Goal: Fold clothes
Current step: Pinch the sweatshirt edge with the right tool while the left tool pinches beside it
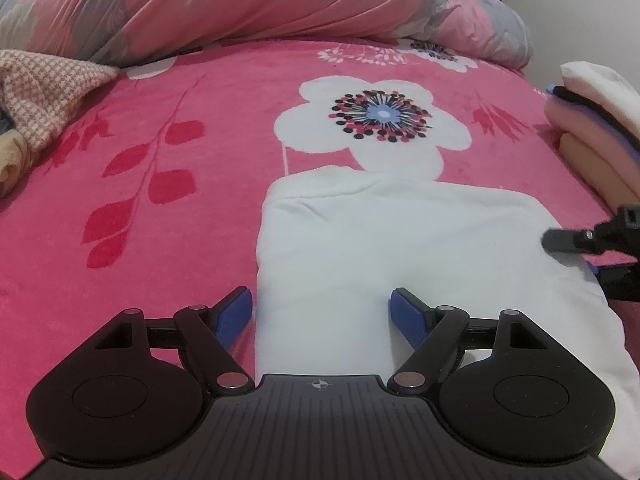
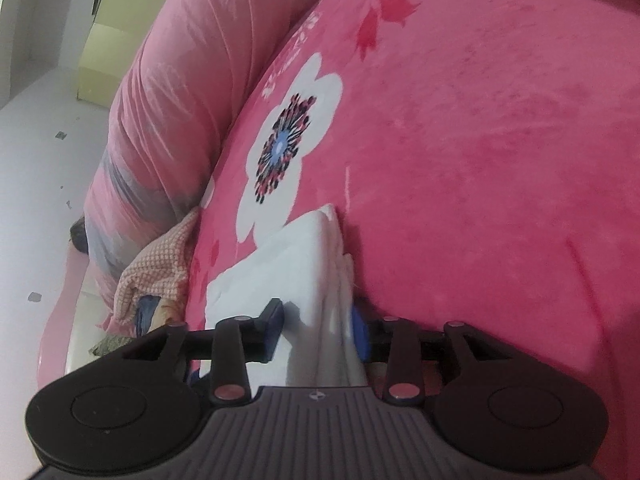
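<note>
A folded white garment (image 1: pixel 400 248) lies flat on the bed, on the pink flowered blanket (image 1: pixel 160 208), just below the blanket's big white flower (image 1: pixel 372 120). The left tongs (image 1: pixel 322 312) hover over the garment's near edge with their jaws spread wide; one blue pad (image 1: pixel 234 310) sits just off the garment's left side over the blanket, the other over the white cloth, and neither presses on it. The right tongs (image 2: pixel 318 328) are at the garment's right edge, where the stacked folds (image 2: pixel 336 280) pass between the two blue pads; the jaws stand partly apart, and whether the pads actually press the cloth cannot be told from this blurred view. Far left of the garment lies a crumpled checked cloth (image 1: pixel 48 96). Behind the garment, along the far side of the bed, a rolled pink quilt (image 1: pixel 240 0) is bunched up. To the garment's right, a small stack of folded pale clothes (image 1: pixel 592 128) sits at the bed's edge
</note>
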A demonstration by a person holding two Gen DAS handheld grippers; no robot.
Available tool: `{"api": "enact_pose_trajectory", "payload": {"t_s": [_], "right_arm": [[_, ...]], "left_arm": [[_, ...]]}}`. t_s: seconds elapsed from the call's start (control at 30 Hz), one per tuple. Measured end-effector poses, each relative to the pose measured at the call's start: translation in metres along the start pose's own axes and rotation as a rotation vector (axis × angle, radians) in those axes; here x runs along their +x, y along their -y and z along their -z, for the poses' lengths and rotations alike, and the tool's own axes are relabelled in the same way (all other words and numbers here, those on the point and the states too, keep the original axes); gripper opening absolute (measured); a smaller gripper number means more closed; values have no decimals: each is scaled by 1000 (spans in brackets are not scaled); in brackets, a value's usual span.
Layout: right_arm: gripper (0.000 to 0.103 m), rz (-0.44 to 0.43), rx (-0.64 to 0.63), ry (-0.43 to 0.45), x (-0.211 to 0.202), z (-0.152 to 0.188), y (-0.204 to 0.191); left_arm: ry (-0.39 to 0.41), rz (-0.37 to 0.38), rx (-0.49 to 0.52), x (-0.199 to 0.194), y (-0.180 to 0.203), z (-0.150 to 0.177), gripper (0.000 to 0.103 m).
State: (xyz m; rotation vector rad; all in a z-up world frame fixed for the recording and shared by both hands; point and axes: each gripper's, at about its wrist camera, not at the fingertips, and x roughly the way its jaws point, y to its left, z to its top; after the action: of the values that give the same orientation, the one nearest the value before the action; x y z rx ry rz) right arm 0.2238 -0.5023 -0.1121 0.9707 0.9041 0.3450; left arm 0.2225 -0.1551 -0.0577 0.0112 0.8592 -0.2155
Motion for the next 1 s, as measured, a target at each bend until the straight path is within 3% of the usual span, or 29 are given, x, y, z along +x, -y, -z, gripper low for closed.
{"api": "enact_pose_trajectory", "payload": {"t_s": [0.1,0.33,0.53,0.73,1.0], "right_arm": [[46,-8,0,1,5,-2,-1],[45,-40,-10,2,-8,5,4],[45,-85,-85,-24,-21,13,9],[46,-128,-103,-72,-7,3,10],[43,-203,-104,-127,18,-18,15]], "left_arm": [[-4,24,-19,1,-4,0,78],[-33,188,-162,-7,-51,7,78],[-90,378,-253,-6,-84,21,79],[-80,479,-308,13,-85,14,78],[-73,534,-285,42,-74,-3,78]]}}
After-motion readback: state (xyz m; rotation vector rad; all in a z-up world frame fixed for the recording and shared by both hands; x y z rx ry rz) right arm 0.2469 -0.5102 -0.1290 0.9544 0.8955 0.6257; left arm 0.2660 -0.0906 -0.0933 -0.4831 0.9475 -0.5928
